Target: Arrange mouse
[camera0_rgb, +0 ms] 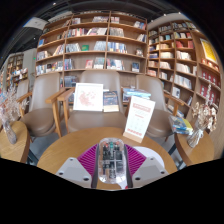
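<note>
A clear, see-through mouse (111, 160) sits between my gripper's (111, 166) two fingers, above the round wooden table (60, 150). Both magenta pads (90, 160) press against its sides, so the fingers are shut on it. The mouse's inner circuit parts show through its shell. It points forward along the fingers.
A white sign card (138, 117) stands on the table just ahead to the right. A book or pamphlet (88, 96) stands on a small table beyond. Armchairs (42, 105) ring the table. Bookshelves (95, 45) fill the far wall and the right side.
</note>
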{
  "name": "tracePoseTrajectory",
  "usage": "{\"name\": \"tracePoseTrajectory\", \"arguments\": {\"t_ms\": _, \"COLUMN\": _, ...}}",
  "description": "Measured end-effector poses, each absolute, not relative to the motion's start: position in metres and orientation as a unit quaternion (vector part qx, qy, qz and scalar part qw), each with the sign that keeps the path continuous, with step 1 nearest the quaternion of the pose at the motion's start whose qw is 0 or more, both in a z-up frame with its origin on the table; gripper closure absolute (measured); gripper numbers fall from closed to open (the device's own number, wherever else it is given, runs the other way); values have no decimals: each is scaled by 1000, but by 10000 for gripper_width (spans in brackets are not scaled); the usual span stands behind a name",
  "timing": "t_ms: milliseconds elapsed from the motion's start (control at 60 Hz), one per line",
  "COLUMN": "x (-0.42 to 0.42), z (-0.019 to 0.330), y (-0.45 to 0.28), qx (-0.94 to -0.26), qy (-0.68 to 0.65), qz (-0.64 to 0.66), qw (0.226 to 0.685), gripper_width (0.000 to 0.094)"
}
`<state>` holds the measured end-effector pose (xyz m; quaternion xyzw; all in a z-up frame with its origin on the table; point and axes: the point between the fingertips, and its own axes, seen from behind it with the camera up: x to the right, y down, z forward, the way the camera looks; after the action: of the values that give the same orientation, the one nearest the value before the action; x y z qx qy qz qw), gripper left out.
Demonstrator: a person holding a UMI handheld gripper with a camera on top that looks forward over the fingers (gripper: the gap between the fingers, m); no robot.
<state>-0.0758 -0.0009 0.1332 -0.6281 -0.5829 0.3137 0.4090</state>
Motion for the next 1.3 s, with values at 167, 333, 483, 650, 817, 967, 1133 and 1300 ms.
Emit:
{"name": "tracePoseTrajectory", "arguments": {"t_ms": 167, "x": -88, "z": 97, "y": 100, "qx": -670, "qy": -560, "qz": 288, "qw": 392, "gripper_width": 539}}
{"name": "tracePoseTrajectory", "arguments": {"t_ms": 333, "x": -88, "z": 35, "y": 143, "qx": -697, "qy": -561, "qz": 278, "qw": 349, "gripper_width": 540}}
{"name": "tracePoseTrajectory", "arguments": {"t_ms": 483, "x": -92, "z": 3, "y": 149, "qx": -693, "qy": -573, "qz": 272, "qw": 342, "gripper_width": 539}}
{"name": "tracePoseTrajectory", "arguments": {"t_ms": 650, "x": -97, "z": -9, "y": 139, "qx": -671, "qy": -594, "qz": 265, "qw": 355, "gripper_width": 461}}
{"name": "tracePoseTrajectory", "arguments": {"t_ms": 817, "x": -93, "z": 7, "y": 136, "qx": -677, "qy": -581, "qz": 268, "qw": 362, "gripper_width": 96}}
{"name": "tracePoseTrajectory", "arguments": {"t_ms": 967, "x": -53, "z": 54, "y": 138, "qx": -685, "qy": -569, "qz": 255, "qw": 378, "gripper_width": 90}}
{"name": "tracePoseTrajectory", "arguments": {"t_ms": 1133, "x": 30, "z": 116, "y": 114, "qx": -680, "qy": -567, "qz": 265, "qw": 382, "gripper_width": 86}}
{"name": "tracePoseTrajectory", "arguments": {"t_ms": 1300, "x": 135, "z": 161, "y": 97, "qx": -674, "qy": -549, "qz": 275, "qw": 411, "gripper_width": 85}}
